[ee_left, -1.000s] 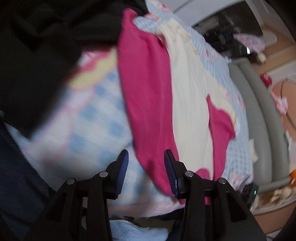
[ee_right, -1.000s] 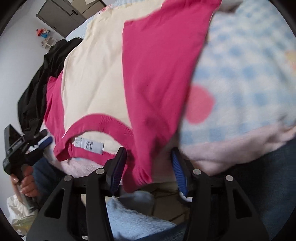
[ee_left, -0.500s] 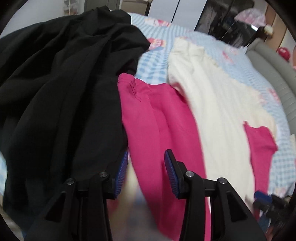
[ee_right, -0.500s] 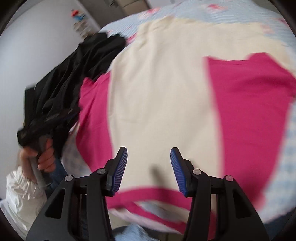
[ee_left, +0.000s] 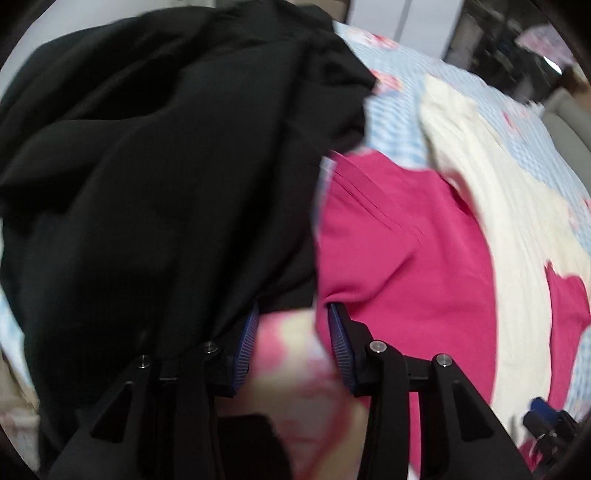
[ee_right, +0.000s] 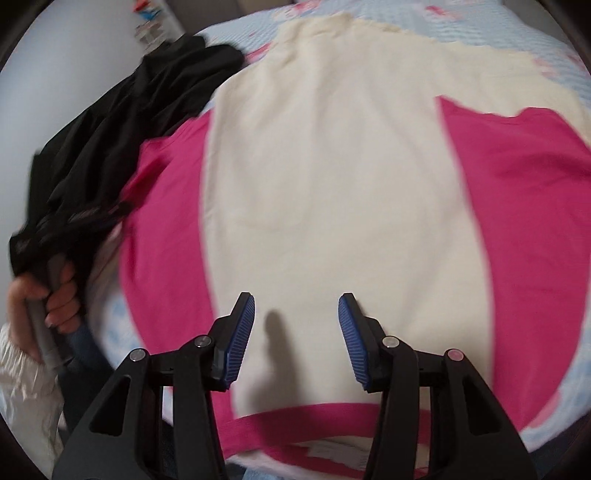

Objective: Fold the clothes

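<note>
Shirt spread flat on the bed, both tools hovering empty above it.

At my far left lay the black garment (ee_left: 155, 177); my left tool (ee_left: 290, 332), its jaws just closing somewhat yet gripping nothing, hung at the seam between it and the pink sleeve (ee_left: 399, 258). Further right, my right tool (ee_right: 296, 332) stood half-open and empty over the cream-and-pink shirt (ee_right: 332, 192), near its collar, on the checked bedspread (ee_right: 461, 22).

Both wrist views look steeply down, close over the bed (ee_right: 480, 33); left view sits leftward, both sharing the cream-and-pink shirt (ee_left: 498, 206) and black garment (ee_right: 122, 122).
</note>
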